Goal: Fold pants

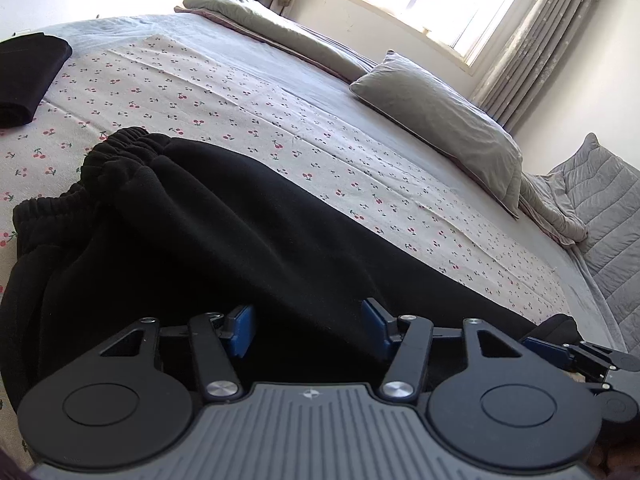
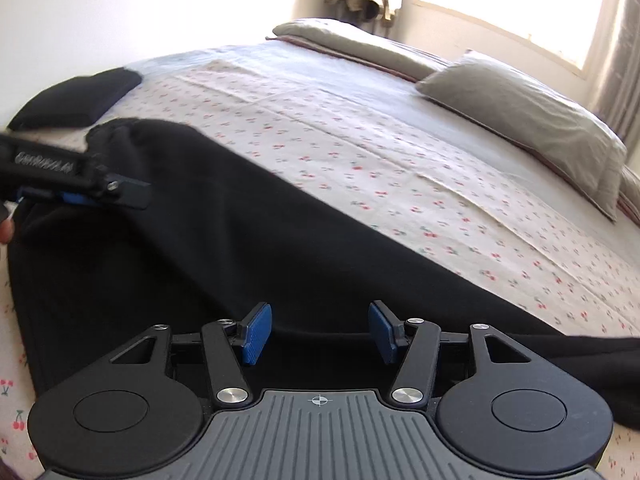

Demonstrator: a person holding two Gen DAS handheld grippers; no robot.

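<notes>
Cherry-printed cotton sheeting covers the wide bed, and most of it beyond the garment lies bare up to the grey rectangular pillow near the window side. A second, already folded black bundle of cloth rests far off at the bed's left edge, well apart from the work.

Across the near part of the bed stretch the black fleece pants with a gathered elastic waistband. Their long axis runs slantwise, waistband bunched at upper left, legs trailing off toward lower right. Both tools sit at the near long edge of the fabric, which lies directly ahead of them.

Over the waist half hovers the left gripper, its blue pads spread apart with only loose cloth between them, nothing clamped. Over the leg half sits the right gripper, likewise spread wide and empty.

Judging by this, folding lengthwise away from the holder has ample open sheet; the waistband's puckering may need smoothing first.
</notes>
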